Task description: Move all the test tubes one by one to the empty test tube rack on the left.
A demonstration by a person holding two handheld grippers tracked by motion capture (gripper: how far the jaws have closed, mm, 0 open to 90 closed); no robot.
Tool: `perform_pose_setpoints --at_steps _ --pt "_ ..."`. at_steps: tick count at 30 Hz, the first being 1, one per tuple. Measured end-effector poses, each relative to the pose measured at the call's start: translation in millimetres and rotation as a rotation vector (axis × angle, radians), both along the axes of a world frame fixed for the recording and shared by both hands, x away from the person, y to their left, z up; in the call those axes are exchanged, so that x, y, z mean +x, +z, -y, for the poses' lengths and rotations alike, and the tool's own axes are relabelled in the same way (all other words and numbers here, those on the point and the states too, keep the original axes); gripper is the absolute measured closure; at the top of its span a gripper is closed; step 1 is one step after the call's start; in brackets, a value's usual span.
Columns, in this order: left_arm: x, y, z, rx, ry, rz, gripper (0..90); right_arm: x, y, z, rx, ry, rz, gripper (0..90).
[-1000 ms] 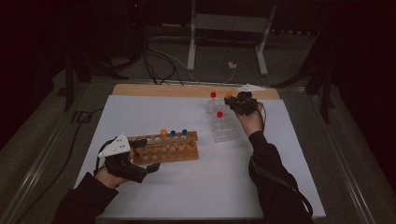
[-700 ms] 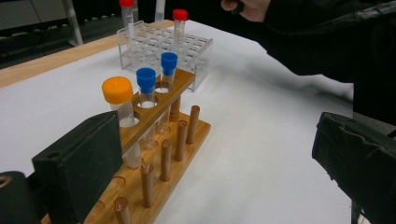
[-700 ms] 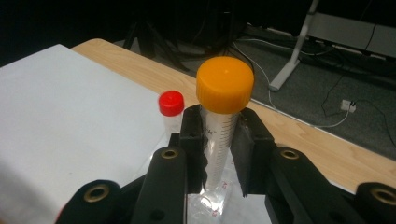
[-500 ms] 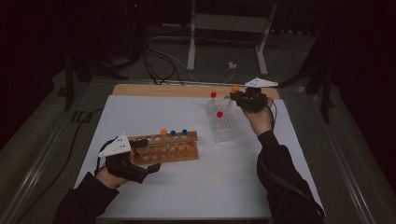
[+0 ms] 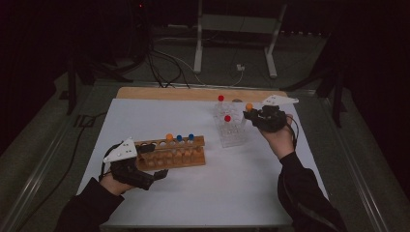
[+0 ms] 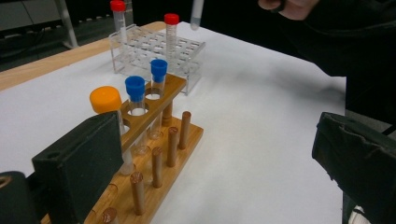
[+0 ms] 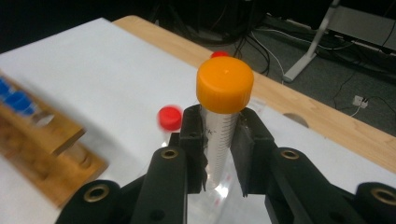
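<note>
Right gripper: jaws clamped on orange-capped tube, held above clear rack with two red-capped tubes. Left gripper: jaws wide around wooden rack end; three tubes remain there. Transfer seemingly partway.

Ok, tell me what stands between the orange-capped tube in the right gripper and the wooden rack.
Nothing blocks it. The right gripper holds the orange-capped tube above the clear rack; bare white table lies between there and the wooden rack.
</note>
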State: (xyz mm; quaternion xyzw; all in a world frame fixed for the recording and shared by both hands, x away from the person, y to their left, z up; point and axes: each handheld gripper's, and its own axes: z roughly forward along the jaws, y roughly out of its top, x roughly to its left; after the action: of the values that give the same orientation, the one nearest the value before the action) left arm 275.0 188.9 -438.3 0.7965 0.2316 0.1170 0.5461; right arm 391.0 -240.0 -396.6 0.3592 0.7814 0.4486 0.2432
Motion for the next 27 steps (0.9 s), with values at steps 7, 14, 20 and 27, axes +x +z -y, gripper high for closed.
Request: perform_pose_setpoints --at_steps 7,14,20,27 --pt "-0.1 1.2 5.1 0.005 -0.014 0.0 2.7 -33.6 -8.3 -1.5 0.014 0.055 -0.02 74.5" --pt "-2.0 1.5 12.0 0.012 -0.034 -0.006 2.7 -59.5 -20.4 -13.1 0.017 0.122 -0.04 74.5" --pt "-3.3 2.4 20.3 0.021 -0.055 -0.005 2.7 -76.6 -32.1 -29.0 0.007 0.184 -0.056 74.4" --pt "-2.1 5.1 31.2 0.022 -0.08 -0.001 2.7 -87.7 -38.8 -44.6 -0.004 0.248 -0.075 74.5"
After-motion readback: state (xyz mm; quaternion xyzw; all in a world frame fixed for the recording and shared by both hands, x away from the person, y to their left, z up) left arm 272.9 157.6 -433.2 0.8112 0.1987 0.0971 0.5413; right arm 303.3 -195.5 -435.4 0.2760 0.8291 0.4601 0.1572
